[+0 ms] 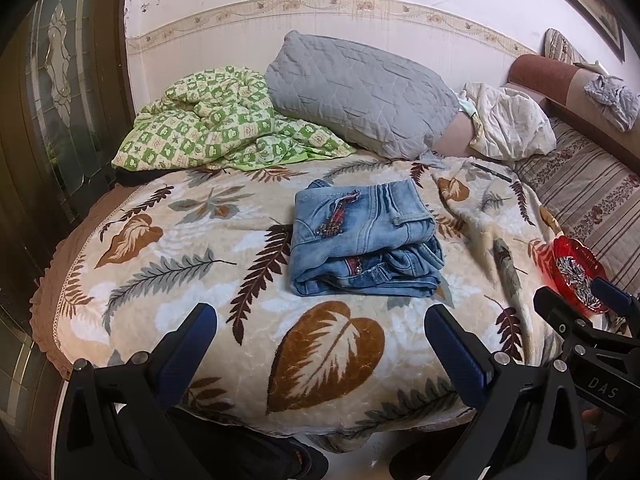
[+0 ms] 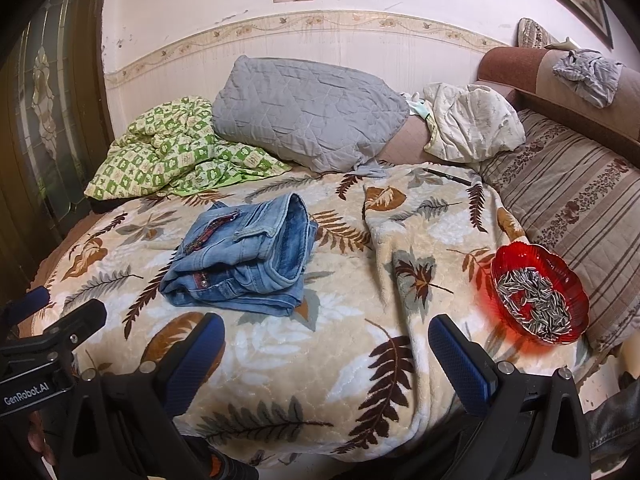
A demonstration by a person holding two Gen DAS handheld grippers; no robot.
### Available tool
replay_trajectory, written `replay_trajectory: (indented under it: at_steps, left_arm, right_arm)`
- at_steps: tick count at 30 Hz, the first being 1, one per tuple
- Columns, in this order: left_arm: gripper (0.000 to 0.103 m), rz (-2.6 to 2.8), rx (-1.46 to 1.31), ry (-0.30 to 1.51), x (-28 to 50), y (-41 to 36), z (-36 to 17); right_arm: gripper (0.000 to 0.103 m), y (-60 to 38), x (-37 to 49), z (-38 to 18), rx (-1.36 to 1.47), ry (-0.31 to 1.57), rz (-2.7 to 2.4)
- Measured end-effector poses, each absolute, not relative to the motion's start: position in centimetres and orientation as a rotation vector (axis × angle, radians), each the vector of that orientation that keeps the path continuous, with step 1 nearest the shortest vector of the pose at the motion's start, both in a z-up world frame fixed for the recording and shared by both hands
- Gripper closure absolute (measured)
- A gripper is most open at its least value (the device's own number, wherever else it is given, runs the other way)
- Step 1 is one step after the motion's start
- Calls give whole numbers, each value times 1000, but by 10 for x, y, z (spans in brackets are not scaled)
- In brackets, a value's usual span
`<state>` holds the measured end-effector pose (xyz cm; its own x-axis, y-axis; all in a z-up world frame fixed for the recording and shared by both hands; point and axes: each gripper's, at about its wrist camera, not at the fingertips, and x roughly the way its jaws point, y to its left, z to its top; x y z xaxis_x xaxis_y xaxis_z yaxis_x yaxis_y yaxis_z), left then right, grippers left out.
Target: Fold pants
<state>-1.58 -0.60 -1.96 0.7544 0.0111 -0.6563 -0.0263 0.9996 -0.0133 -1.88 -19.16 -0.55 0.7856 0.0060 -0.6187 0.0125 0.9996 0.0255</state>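
1. Black left gripper [image 1: 320, 340] hovers spread wide and empty, short of the bundle.
2. Denim pants [image 1: 362, 240] sit folded mid-blanket [image 1: 328, 360]; likely thick, heavy, soft-edged, best pinched at the stacked near hem.
3. Right gripper [image 2: 326, 344] likewise gapes, holding nothing, beside the red bowl [image 2: 540, 292].

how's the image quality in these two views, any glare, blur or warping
Left wrist view: sharp on the folded jeans, strong fisheye bending of the wall border, dark vignette corners. Right wrist view: equally sharp, same warping, red bowl casts a red glow onto the blanket.
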Motion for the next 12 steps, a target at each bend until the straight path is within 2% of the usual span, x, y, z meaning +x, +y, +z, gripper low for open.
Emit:
replay_trajectory:
  at_steps: [12]
  left_arm:
    - [0,-18,-79,681,-11,1,-15]
  right_arm:
    - [0,-199,-13,-11,49,682,-12]
